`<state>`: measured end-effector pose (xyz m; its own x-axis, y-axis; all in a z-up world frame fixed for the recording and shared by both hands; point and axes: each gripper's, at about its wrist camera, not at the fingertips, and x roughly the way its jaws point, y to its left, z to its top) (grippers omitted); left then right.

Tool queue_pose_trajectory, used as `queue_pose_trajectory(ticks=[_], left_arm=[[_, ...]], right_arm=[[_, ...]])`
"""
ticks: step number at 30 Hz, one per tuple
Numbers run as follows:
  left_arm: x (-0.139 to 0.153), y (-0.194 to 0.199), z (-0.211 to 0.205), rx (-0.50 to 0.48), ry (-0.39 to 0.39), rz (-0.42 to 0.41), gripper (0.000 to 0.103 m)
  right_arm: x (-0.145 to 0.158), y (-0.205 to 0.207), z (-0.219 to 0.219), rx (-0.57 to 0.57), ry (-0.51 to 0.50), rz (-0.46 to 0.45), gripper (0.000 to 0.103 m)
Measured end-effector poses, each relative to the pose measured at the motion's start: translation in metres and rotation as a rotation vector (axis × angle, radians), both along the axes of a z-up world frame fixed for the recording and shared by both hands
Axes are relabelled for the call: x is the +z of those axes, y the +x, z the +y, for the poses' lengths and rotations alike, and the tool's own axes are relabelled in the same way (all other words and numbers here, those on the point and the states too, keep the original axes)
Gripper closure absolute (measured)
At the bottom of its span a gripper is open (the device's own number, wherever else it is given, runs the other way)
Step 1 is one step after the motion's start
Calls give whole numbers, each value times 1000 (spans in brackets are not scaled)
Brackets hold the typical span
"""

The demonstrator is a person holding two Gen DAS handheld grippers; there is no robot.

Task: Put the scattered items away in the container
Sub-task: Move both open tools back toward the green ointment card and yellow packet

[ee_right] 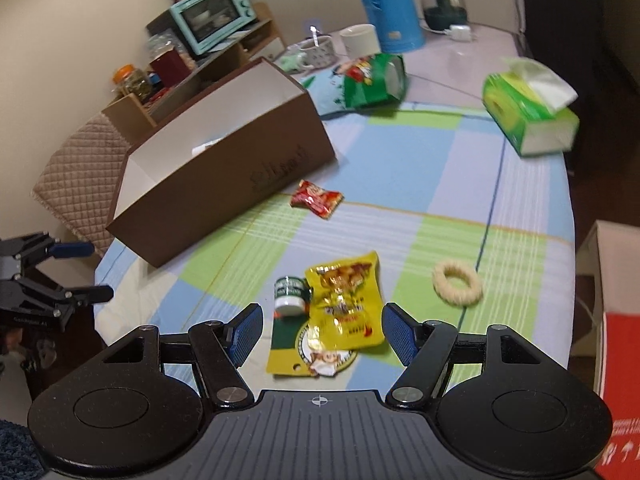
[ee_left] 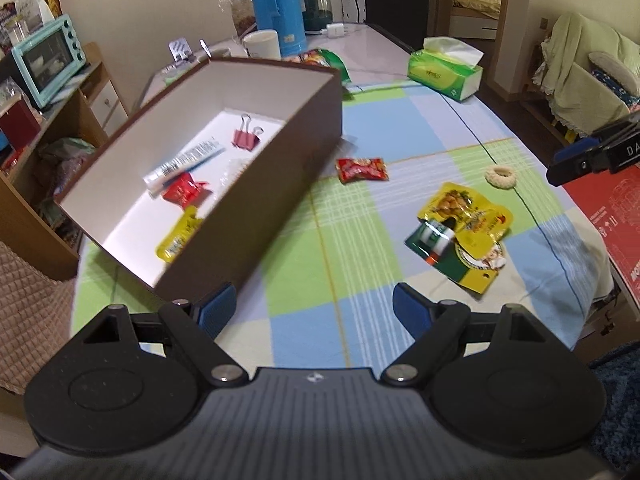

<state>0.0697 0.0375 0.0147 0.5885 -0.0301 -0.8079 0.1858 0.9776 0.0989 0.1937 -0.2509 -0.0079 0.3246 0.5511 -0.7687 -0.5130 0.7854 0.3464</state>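
A brown box [ee_left: 256,184] [ee_right: 240,176] with a white inside stands on the checked cloth. In it lie a pink binder clip [ee_left: 247,136], a tube [ee_left: 182,162], a red packet [ee_left: 184,192] and a yellow sachet [ee_left: 178,234]. On the cloth outside lie a red snack packet [ee_left: 362,169] [ee_right: 316,198], a yellow snack bag [ee_left: 466,210] [ee_right: 346,300], a green and yellow card packet [ee_left: 460,262] [ee_right: 308,356], a small green-and-white bottle [ee_left: 434,236] [ee_right: 290,294] and a cream hair ring [ee_left: 500,176] [ee_right: 457,283]. My left gripper [ee_left: 314,312] is open over the cloth beside the box. My right gripper [ee_right: 322,332] is open, low over the yellow bag.
A green tissue box [ee_left: 444,72] [ee_right: 528,120], a green snack bag [ee_right: 372,78], a blue flask [ee_left: 276,4], mugs [ee_left: 262,44] and a kettle [ee_left: 316,6] stand at the far end. Shelves with a teal oven [ee_left: 48,60] lie left. A red carton [ee_left: 616,232] sits right.
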Motion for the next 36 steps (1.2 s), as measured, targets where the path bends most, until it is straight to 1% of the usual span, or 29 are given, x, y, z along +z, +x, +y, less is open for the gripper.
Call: queue_pose_trajectory(ticks=[7, 14, 21, 30, 36], left_arm=[[-12, -1, -6, -16, -14, 31, 20], [-22, 8, -22, -85, -10, 43, 20], [-38, 22, -39, -150, -15, 60, 20], [-64, 47, -71, -288, 0, 57, 21], [-82, 63, -88, -361, 10, 74, 27]], right_arm=[[-8, -7, -6, -58, -3, 13, 34], [-16, -9, -12, -96, -37, 20, 34], [-31, -3, -18, -124, -61, 61, 34], [-43, 12, -21, -140, -52, 101, 34], [-47, 22, -28, -169, -53, 120, 34]])
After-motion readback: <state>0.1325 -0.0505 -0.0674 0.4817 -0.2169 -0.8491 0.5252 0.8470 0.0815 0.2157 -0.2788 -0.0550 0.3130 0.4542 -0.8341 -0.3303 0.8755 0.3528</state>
